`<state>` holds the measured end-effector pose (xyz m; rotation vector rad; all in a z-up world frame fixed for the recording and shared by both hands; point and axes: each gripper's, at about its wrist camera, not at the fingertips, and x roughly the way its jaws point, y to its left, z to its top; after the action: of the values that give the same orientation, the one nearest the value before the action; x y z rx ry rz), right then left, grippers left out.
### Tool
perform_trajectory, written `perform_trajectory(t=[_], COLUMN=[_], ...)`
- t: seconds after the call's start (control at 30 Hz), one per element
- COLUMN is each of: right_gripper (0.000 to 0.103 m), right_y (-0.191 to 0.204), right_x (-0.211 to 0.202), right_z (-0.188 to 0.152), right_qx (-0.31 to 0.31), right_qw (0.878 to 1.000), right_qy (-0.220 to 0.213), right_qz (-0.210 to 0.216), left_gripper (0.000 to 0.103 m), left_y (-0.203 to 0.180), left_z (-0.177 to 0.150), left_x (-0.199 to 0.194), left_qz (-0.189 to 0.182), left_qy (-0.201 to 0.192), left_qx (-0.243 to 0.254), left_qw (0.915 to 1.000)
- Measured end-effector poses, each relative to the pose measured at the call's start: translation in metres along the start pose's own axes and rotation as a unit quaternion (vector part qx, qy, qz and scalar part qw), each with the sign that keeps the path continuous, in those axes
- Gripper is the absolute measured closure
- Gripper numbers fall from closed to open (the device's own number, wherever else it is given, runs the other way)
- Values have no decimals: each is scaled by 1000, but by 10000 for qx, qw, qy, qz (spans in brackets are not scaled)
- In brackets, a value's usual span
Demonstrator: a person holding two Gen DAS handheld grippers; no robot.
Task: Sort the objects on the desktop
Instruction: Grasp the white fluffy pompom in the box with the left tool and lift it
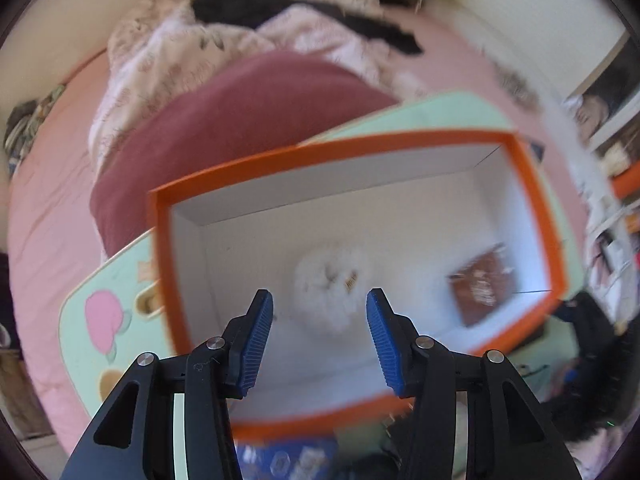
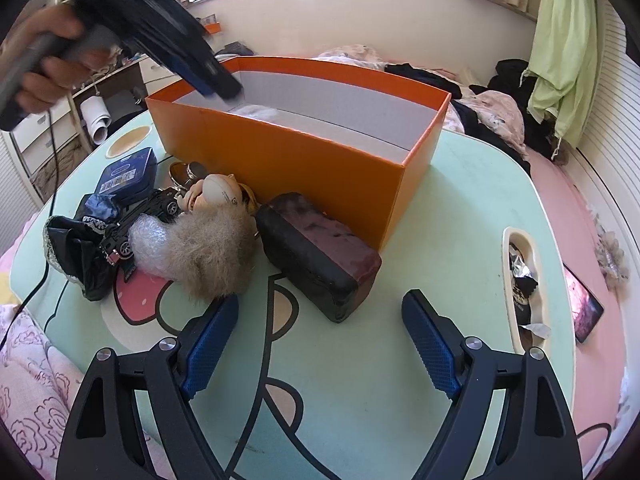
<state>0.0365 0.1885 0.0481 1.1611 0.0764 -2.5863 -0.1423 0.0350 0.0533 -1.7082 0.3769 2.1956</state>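
An orange box with white inner walls stands on the mint-green table; it also shows in the right wrist view. Inside lie a white fluffy ball and a brown packet. My left gripper is open and empty above the box; it shows in the right wrist view over the box rim. My right gripper is open and empty, low over the table, facing a dark pouch. A tan fur pom, a doll head, a toy car, a blue tin and black lace cloth lie left.
A cream tray slot with wrappers is at the table's right edge, and a phone lies on the pink bed beside it. Bedding and a maroon pillow lie beyond the box. A cable runs along the left.
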Motion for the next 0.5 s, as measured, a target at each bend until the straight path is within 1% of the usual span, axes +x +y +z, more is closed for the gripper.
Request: perform_trajectory(t=[0.03,0.1,0.13,0.17,0.2,0.23,0.3,0.33,0.37,0.43,0.47,0.5], right_gripper=[19,19,19,19,19,19,19,19,19,19,19,19], right_y=[0,-2,-1,-1,-1,-1,-1,-2,-2,-2,-2,-3], right_x=[0,0,0,1,1,0,1,0,1,1,1,1], right_z=[0,0,-1,-1,0,-1,0,0,0,0,0,0], right_qx=[11,24,27,25,27,29,39,38,35,33,42,49], right_qw=[10000,10000,10000,10000,10000,10000,10000,10000,10000,10000,10000,10000], right_qy=[0,0,1,0,1,-1,-2,-2,5,4,0,-2], right_qz=[-4,4,5,2,7,10,20,20,19,17,24,30], left_gripper=[55,55,58,77,80,80,81,81,81,81,81,81], left_y=[-2,-8,-10,-13,-14,-15,-21,-22,-21,-16,-12,-8], left_z=[2,5,4,4,2,1,-1,-2,-3,-3,-4,-5], left_x=[6,12,15,18,19,18,18,17,17,15,11,2], left_qz=[182,680,850,919,804,770,905,888,804,517,364,230], left_qy=[58,-44,-57,-63,-55,-82,-154,-178,-198,-229,-328,-535], left_qx=[109,341,425,525,566,600,795,820,777,595,495,407], left_qw=[9998,9971,9955,9944,9951,9952,9926,9925,9935,9966,9976,9975])
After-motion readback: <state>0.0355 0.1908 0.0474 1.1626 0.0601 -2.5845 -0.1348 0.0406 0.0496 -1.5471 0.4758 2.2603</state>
